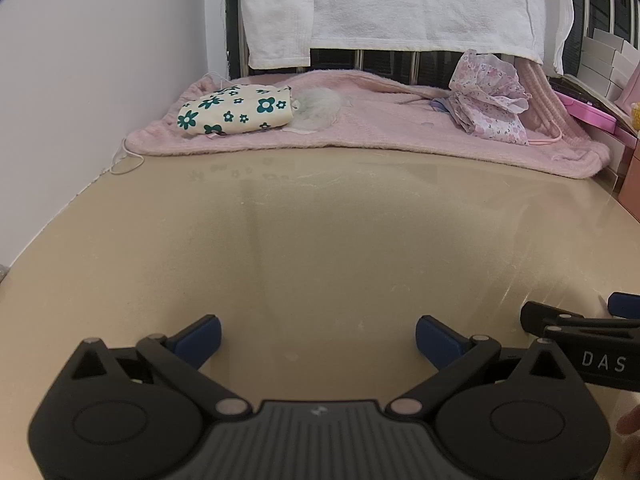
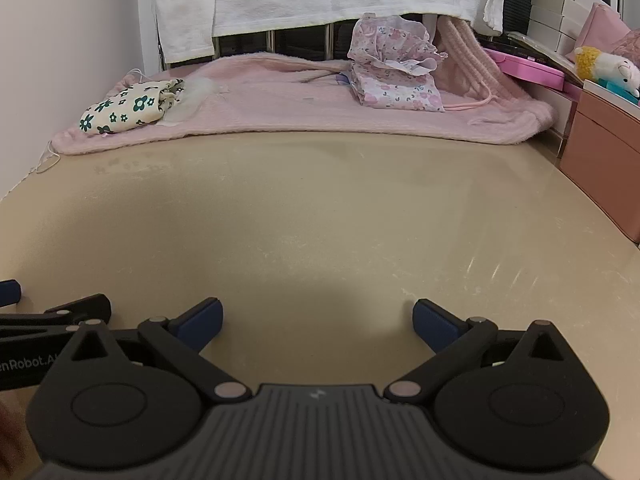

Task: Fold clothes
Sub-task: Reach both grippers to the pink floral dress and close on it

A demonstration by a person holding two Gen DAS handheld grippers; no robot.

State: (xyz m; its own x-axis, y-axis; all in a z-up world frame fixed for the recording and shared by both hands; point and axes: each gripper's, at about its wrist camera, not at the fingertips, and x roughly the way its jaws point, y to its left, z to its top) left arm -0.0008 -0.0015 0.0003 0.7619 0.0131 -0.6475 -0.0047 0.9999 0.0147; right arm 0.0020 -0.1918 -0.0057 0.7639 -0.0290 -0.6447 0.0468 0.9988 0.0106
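Both grippers hover side by side over the bare beige table (image 1: 320, 240), each with its blue-padded fingers spread wide and holding nothing: the left gripper (image 1: 318, 340) shows its own pair in the left wrist view, and the right gripper (image 2: 318, 324) shows the same in the right wrist view. Well ahead of the fingers, at the far end of the table, a pink fuzzy blanket (image 1: 380, 128) lies spread flat. On it, ahead and to the left of the fingers, sits a cream garment with green flowers (image 1: 236, 110), bunched into a compact bundle, with a pale fluffy piece (image 1: 320, 108) touching its right side. Ahead and to the right, a pink floral garment (image 1: 488, 96) is heaped loosely with ruffled edges standing up. Behind the blanket a white towel (image 1: 400, 4) hangs down. Far right of the fingers, a plush toy (image 2: 608, 66) rests on pink boxes (image 2: 600, 148).
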